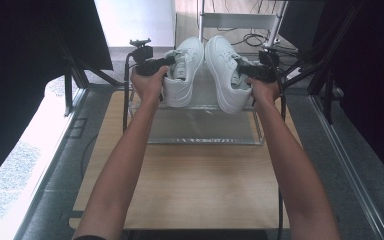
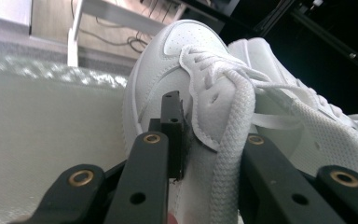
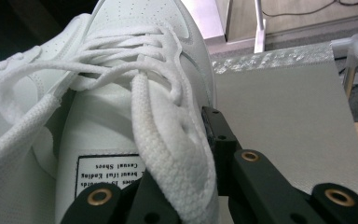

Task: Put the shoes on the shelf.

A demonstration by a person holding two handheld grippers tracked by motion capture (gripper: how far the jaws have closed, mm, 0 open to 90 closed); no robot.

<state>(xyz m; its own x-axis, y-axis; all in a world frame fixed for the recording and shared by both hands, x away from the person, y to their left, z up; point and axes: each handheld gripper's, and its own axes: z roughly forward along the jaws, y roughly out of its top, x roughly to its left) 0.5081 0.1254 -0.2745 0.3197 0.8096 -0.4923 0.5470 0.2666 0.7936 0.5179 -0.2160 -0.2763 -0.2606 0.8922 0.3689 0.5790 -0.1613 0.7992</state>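
Observation:
Two white lace-up sneakers are held up side by side over the far end of the table, toes pointing away from me. My left gripper [image 1: 171, 63] is shut on the left sneaker [image 1: 184, 75]. In the left gripper view its jaws [image 2: 209, 123] pinch the side wall by the laces of this sneaker [image 2: 163, 65], one jaw outside and one inside the opening. My right gripper [image 1: 243, 70] is shut on the right sneaker [image 1: 223, 75]. Up close, the right gripper [image 3: 179, 149] clamps the collar wall of its sneaker [image 3: 135, 23], beside the tongue label [image 3: 107, 175].
A low metal rack [image 1: 205, 134] with a pale mesh-like shelf stands under the sneakers on the wooden table [image 1: 195, 185]. Dark frame bars and curtains flank both sides. A white metal stand [image 1: 237, 21] and floor cables lie beyond the table.

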